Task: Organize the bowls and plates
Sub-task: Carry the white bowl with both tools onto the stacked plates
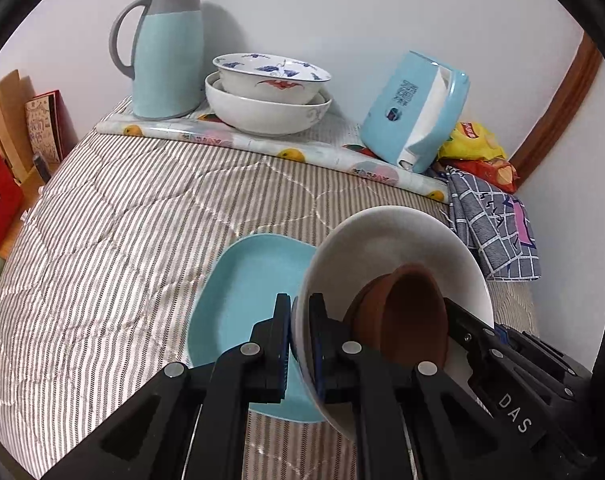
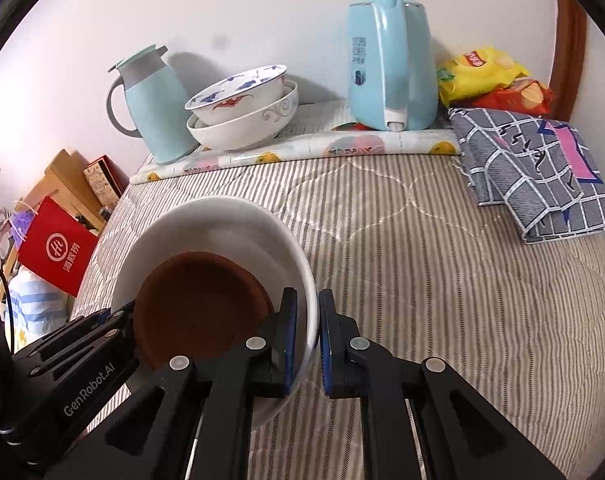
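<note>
**Two tongs on one white bowl**

Left tongs (image 1: 300, 344) clamped on the left rim of the white bowl (image 1: 386, 236), one finger inside the rim, one outside. Right tongs (image 2: 307, 344) around the bowl's right rim, inner finger on the wall, outer finger with a thin gap showing, so cannot tell if fully pinched. Bowl tilted and lifted between both tongs, close in front of each camera. Inside it, a small brown bowl (image 2: 200, 312), leaning against the white wall. Just under and left of the white bowl, a light blue plate (image 1: 246, 292), flat on the striped quilt (image 2: 442, 264). Farther back, on a fruit-print mat (image 1: 302, 148) by the wall: a painted bowl (image 1: 272, 76) nested in a bigger white bowl (image 1: 262, 114), a blue jug (image 1: 166, 48) to their left, a blue kettle (image 2: 390, 64) to their right. Near the kettle, a checked cloth (image 2: 534, 176) and yellow snack bags (image 2: 478, 70).
</note>
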{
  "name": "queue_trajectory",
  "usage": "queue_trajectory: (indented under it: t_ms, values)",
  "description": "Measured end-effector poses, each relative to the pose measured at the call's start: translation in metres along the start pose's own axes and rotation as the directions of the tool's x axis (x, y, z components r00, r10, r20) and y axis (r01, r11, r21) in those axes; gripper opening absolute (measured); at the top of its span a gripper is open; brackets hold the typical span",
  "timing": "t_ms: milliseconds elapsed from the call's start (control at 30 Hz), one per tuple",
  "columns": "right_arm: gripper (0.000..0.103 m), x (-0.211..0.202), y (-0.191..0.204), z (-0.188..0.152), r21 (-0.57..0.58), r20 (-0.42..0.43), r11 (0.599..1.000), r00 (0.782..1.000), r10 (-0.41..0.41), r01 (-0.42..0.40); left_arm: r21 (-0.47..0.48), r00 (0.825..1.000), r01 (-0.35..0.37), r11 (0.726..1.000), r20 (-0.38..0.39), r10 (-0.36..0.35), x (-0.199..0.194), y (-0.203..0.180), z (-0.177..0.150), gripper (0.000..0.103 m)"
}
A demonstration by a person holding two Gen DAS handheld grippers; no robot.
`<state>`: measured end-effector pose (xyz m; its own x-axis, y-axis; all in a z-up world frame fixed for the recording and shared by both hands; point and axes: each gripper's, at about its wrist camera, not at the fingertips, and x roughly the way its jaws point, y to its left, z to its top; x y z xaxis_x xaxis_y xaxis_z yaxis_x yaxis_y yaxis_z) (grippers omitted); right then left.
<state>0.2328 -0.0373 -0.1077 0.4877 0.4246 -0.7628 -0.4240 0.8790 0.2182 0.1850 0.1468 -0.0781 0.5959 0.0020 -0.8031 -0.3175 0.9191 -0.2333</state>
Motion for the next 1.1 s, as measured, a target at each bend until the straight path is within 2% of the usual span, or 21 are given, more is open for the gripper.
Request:
queue_trajectory:
  t_ms: [600,900,1100]
  values:
    - [0.01,0.049,0.025,0.003,-0.025,-0.078,1.0,0.997,-0.006,0.004,-0.047,0.998,-0.014,0.999,-0.057,0.011,0.035,0.038,0.005,0.01]
    - [0.01,0.072,0.025,0.002,-0.02,-0.125,1.0,0.992,0.0,-0.003,-0.056,0.997,-0.023,0.998,-0.081,0.019,0.053,0.048,0.003,0.01]
    - [0.011,0.076,0.026,0.004,-0.029,-0.125,1.0,0.992,-0.002,-0.002,-0.046,0.997,-0.022,0.999,-0.077,0.018,0.054,0.047,0.004,0.01]
